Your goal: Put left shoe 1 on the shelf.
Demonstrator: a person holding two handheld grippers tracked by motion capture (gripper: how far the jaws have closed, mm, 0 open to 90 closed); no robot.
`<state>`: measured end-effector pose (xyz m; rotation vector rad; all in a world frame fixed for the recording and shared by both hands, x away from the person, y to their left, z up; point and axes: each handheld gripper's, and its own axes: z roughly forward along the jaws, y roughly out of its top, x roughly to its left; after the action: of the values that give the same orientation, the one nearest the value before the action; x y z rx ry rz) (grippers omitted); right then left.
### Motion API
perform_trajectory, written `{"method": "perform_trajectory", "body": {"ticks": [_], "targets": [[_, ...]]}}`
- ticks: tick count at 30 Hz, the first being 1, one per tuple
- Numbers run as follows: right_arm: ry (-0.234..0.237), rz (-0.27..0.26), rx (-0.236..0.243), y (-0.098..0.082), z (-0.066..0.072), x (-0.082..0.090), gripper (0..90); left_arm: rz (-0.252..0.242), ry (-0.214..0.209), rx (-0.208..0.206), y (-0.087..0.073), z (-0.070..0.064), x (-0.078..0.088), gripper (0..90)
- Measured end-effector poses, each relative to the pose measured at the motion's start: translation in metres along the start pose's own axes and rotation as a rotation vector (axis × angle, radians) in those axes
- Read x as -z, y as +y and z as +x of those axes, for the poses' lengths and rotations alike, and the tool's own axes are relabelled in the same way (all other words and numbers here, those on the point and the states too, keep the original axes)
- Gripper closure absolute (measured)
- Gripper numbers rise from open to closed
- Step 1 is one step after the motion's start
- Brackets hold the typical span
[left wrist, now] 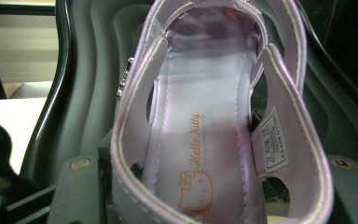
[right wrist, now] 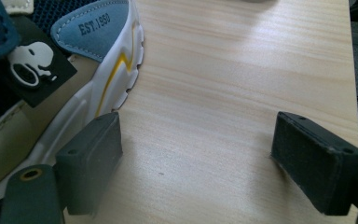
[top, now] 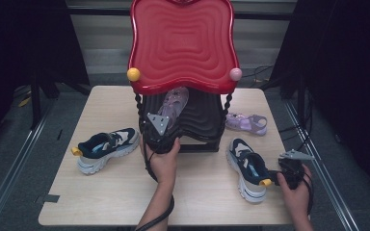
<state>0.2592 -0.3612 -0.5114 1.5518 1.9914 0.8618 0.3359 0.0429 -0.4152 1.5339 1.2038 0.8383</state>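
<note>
Left gripper (top: 160,126) pinches the purple sandal (top: 174,103) on the rack's black shelf (top: 202,120); right gripper (right wrist: 205,163) spread over bare table (right wrist: 223,84) beside the near-right sneaker (right wrist: 51,93).

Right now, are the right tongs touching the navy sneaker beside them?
Apart. In the right gripper view, the right tongs stand open over bare table; a strip of wood shows between the left pad and the navy sneaker's white sole.

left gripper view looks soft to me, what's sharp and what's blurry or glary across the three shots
Left gripper view: the purple sandal is close, its insole print readable, its near rim blurred, pale glare along the insole. Right gripper view: wood grain and sneaker lettering crisp, the near right claw pads soft. High view: the table is evenly lit, surroundings dark, sheen on the red rack top.
</note>
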Motion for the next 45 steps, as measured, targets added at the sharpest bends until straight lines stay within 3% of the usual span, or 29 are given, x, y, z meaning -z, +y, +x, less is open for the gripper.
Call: {"method": "perform_trajectory", "body": {"ticks": [12,31,37,45], "targets": [[0.001,0.000,-0.001,0.000,0.000,0.000,15.7,-0.009,0.068,0.016,0.003,-0.009,-0.019,36.6],[0.001,0.001,-0.001,0.000,0.000,0.000,15.8,-0.035,0.151,0.049,0.016,-0.009,-0.041,36.5],[0.001,0.000,0.001,0.000,0.000,0.000,15.8,-0.032,0.168,0.061,0.016,-0.010,-0.045,36.3],[0.001,0.001,0.000,0.000,0.000,0.000,15.7,-0.026,0.155,0.064,0.015,-0.014,-0.046,35.0]]}}
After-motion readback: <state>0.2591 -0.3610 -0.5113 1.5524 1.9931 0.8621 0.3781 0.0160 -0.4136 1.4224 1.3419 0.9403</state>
